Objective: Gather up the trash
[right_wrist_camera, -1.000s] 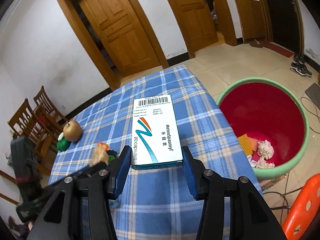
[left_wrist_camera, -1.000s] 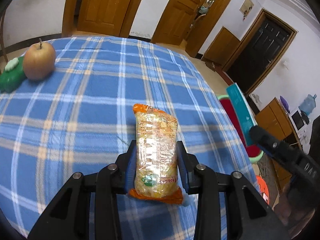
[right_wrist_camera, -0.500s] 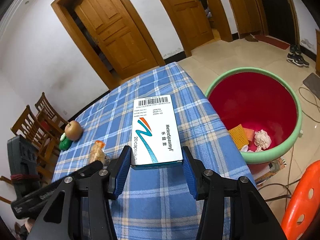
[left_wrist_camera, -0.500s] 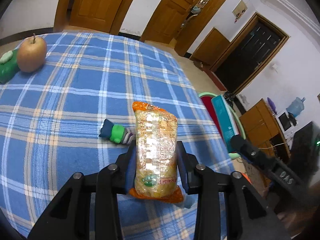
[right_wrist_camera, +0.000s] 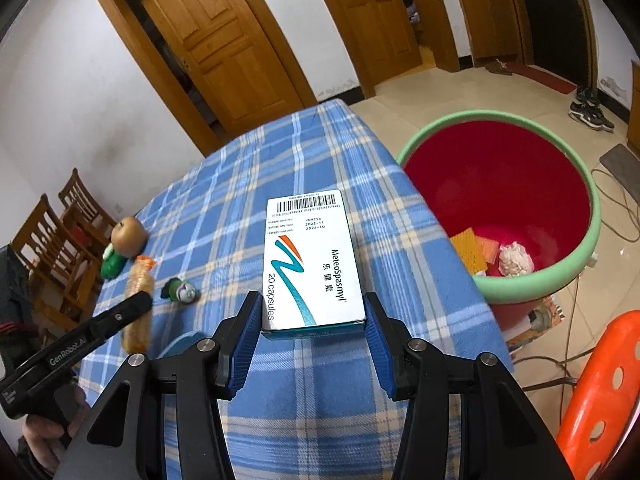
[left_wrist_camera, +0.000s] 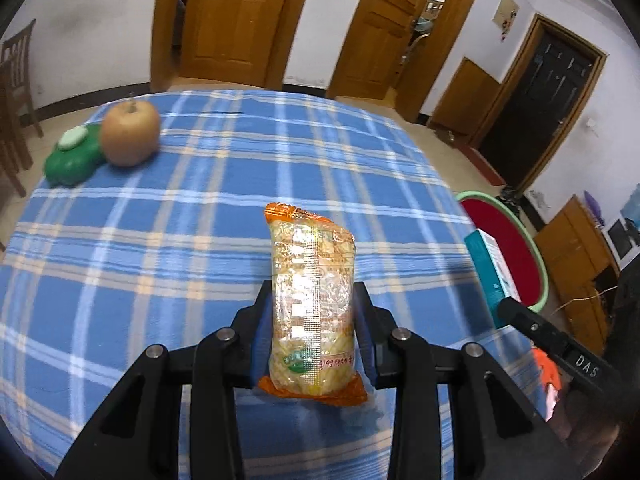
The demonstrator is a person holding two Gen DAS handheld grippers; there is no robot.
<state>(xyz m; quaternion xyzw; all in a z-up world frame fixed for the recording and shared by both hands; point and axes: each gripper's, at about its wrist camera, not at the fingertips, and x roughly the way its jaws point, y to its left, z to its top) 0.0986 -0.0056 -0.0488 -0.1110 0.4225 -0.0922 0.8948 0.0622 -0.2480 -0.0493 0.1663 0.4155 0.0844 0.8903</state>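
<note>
Two grips, both loaded. The left gripper has its blue pads clamped on the sides of a clear plastic snack packet with orange sealed ends, which stands lengthwise between the fingers above the blue plaid tablecloth. The right gripper pinches the near end of a white cardboard capsule box with a teal and orange swoosh, barcode end pointing away, held flat over the table's edge. Just right of that box sits the big red plastic tub with a pale green rim, down on the tiled floor beside the table; inside lie an orange square wrapper and a crumpled pinkish tissue. Out on the cloth rests a small crumpled green and purple wrapper. At the far corner a brown apple touches a green plastic object with a white top. An orange plastic stool stands at the right.
</note>
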